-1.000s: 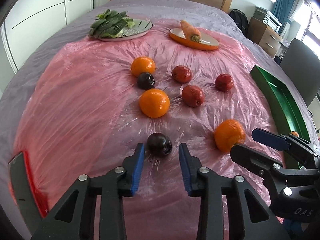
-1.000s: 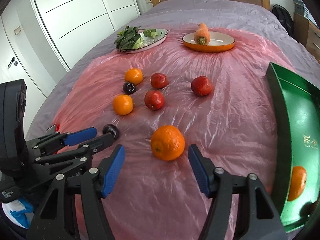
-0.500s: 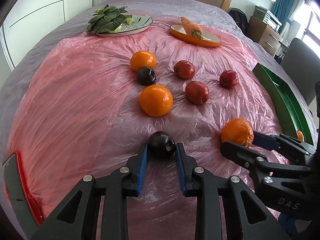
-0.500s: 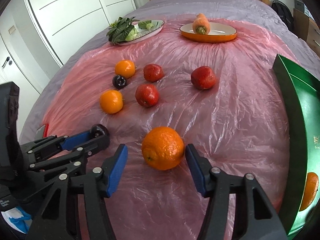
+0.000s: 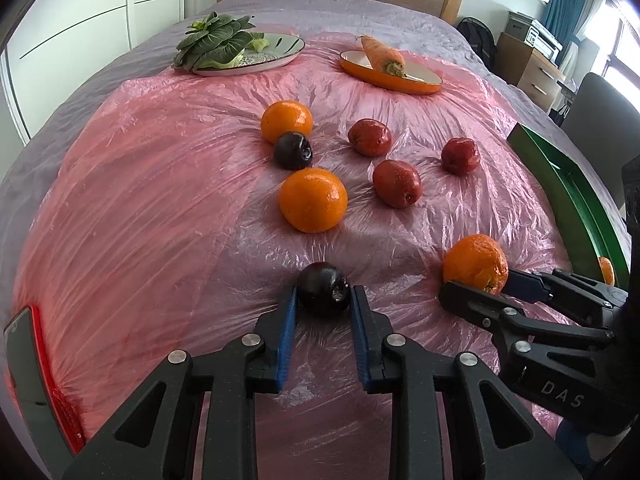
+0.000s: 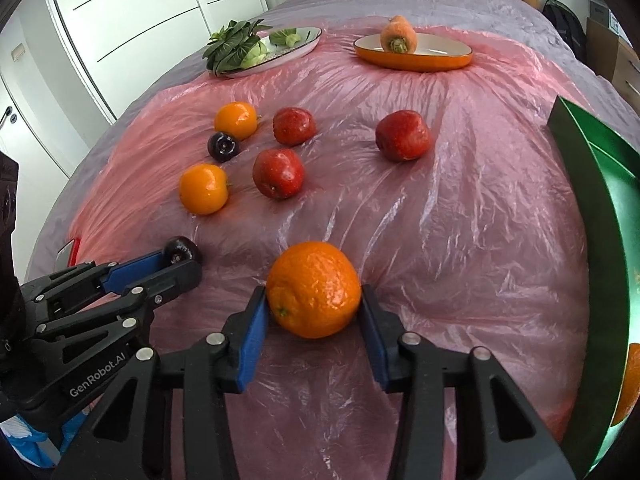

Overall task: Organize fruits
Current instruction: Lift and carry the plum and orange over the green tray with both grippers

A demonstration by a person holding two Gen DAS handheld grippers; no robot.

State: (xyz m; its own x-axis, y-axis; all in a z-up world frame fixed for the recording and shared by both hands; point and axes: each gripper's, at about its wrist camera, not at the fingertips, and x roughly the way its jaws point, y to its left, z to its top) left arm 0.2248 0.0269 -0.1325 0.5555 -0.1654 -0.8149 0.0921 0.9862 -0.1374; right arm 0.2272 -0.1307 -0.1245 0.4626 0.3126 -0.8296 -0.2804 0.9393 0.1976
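A bed draped in pink plastic sheeting [image 5: 160,208] fills both views, fruit scattered across it. Low in the left wrist view, the left gripper [image 5: 323,300] is clenched on a dark plum [image 5: 324,293]. In the right wrist view, the right gripper [image 6: 314,304] has just been closing, its pads against a large orange [image 6: 314,289] at lower centre. A green tray [image 6: 600,216] curves down the right edge.

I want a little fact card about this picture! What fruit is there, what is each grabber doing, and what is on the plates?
left gripper: jaws shut on the dark plum
right gripper: jaws just closing, pads against the big orange
loose fruit on the pink sheet: two oranges, three red apples, one more plum
green tray: an orange inside
orange dish: a carrot
white plate: leafy greens
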